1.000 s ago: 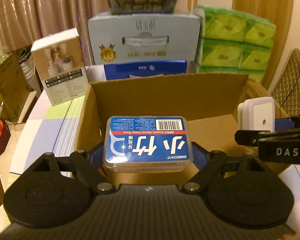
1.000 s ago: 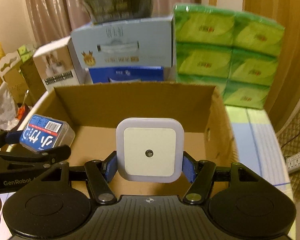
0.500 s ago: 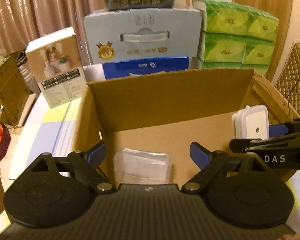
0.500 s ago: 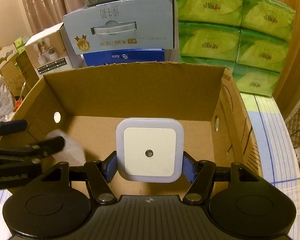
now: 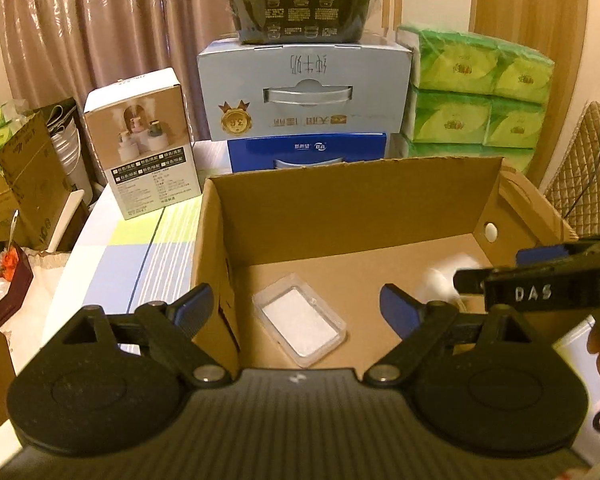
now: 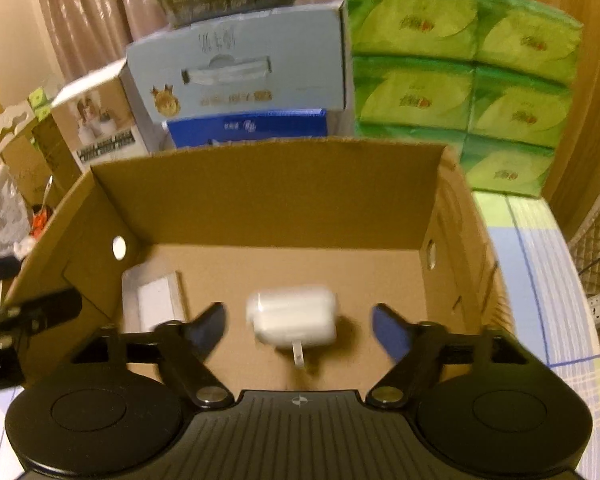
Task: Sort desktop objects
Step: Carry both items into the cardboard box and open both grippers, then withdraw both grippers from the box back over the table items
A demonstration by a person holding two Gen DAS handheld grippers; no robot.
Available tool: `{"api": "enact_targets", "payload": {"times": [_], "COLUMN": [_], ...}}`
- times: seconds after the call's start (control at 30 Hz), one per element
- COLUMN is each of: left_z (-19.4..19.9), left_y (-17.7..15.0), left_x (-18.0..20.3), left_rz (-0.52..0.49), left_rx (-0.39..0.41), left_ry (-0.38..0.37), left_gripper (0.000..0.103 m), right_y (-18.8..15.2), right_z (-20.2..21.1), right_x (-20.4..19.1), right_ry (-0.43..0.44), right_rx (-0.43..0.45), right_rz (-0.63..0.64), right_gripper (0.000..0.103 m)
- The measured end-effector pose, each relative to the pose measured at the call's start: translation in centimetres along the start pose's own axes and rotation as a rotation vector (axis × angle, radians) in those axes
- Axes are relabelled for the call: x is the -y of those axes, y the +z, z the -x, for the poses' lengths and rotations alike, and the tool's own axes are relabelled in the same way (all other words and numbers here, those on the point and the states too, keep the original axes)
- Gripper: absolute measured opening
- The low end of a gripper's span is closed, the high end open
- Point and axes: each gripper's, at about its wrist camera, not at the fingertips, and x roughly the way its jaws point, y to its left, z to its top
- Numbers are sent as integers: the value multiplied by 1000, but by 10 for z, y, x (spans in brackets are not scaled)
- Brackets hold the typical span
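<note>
Flanking cardboard box (image 5: 352, 208): tissue packs (image 5: 480, 92), stacked cartons (image 5: 304, 92) behind.

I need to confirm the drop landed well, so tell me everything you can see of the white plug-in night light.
The white plug-in night light is a rounded, glossy plastic block, motion-blurred, with one prong visible, pointing toward the camera. It is inside the cardboard box, over the middle of the floor between the right tongs, which are opening and not touching it. Whether it has settled is unclear.
</note>
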Motion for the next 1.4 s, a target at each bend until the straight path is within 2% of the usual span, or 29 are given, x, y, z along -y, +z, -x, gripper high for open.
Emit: {"api": "enact_targets", "payload": {"times": [0.27,0.43,0.67,1.0,1.17,1.4], "left_z": [39,76,122,170,182,192], "left_y": [-11,-20,-46,-107,-134,-161], "left_x": [-4,-4,2,4,-6,-10], "left_rz": [24,37,33,32,53,46], "left_rx": [23,42,39,22,-2,-23], "left_ry": [-3,-2,-4,-2,-5,-14], "left_gripper": [90,93,94,97,97,97], "right_y": [1,-12,-54,-120,-150,-196], "right_z": [51,97,156,210,227,234], "right_x": [0,-8,-27,-34,-35,-24], "right_ry": [-5,7,35,25,-3,-1], "right_rx": [70,112,140,152,155,107], "right_rz": [2,-2,3,-28,-13,-143], "right_gripper": [83,88,96,101,101,101]}}
